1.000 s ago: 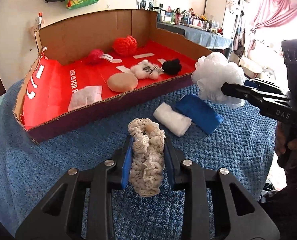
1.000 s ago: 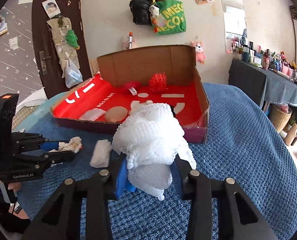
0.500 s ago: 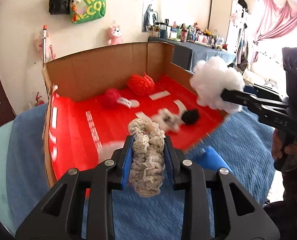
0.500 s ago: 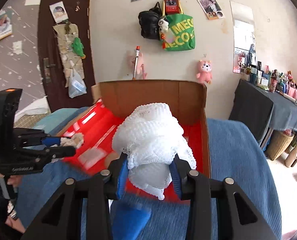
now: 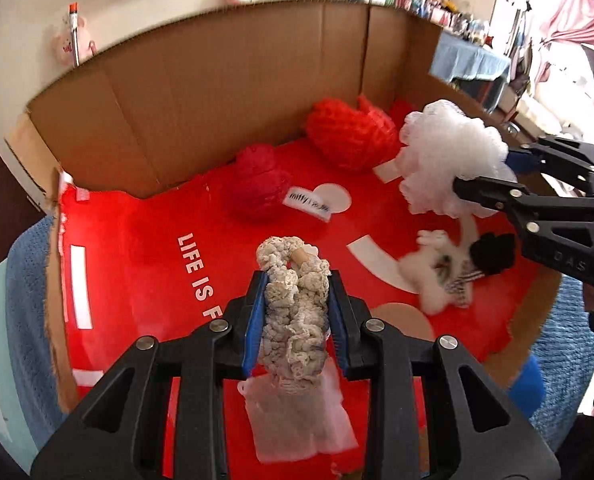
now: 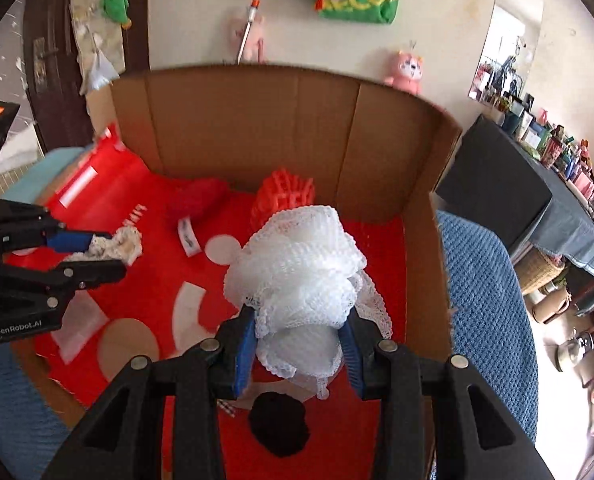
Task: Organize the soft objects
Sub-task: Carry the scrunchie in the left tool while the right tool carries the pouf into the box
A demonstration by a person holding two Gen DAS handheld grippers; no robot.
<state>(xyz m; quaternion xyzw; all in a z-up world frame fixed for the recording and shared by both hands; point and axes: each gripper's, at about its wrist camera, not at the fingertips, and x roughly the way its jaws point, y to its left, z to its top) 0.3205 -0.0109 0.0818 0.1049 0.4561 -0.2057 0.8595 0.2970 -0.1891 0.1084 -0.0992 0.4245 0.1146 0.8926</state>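
My left gripper [image 5: 295, 312] is shut on a cream crocheted scrunchie [image 5: 293, 312] and hangs over the red floor of the cardboard box [image 5: 149, 264]. My right gripper [image 6: 299, 344] is shut on a white mesh bath pouf [image 6: 301, 276], also above the box floor [image 6: 385, 264]. In the left wrist view the pouf [image 5: 445, 160] and the right gripper [image 5: 493, 178] show at the right. In the right wrist view the scrunchie [image 6: 117, 246] in the left gripper [image 6: 97, 254] shows at the left.
In the box lie two red yarn balls [image 5: 349, 132] [image 5: 257, 188], a white fluffy toy [image 5: 433, 276], a black pompom [image 5: 491, 252], a tan round pad [image 5: 405, 316] and a clear packet [image 5: 297, 420]. The box walls [image 6: 257, 128] stand high behind. Blue knit cloth [image 6: 485, 300] surrounds it.
Both grippers have moved forward from above the blue cloth to above the box floor, each still holding its object. The white roll and blue item on the cloth have left view.
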